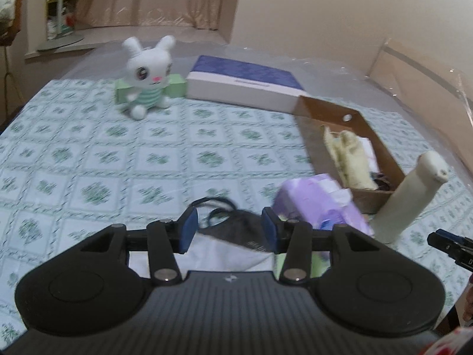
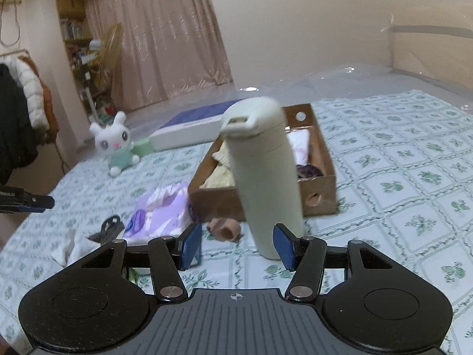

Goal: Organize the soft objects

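Observation:
My left gripper is open above a black face mask and a white cloth on the bed. A purple tissue pack lies just right of it. A white plush rabbit sits at the far left. A brown cardboard box holds a cream cloth. My right gripper is open, close in front of a tall cream bottle that stands tilted. In the right wrist view I also see the box, the tissue pack, the mask and a pink sock.
A flat blue-and-white box and a green box lie at the far side of the bed. The bed has a green floral sheet. Clear plastic covers the far right part. Hanging coats are on the left.

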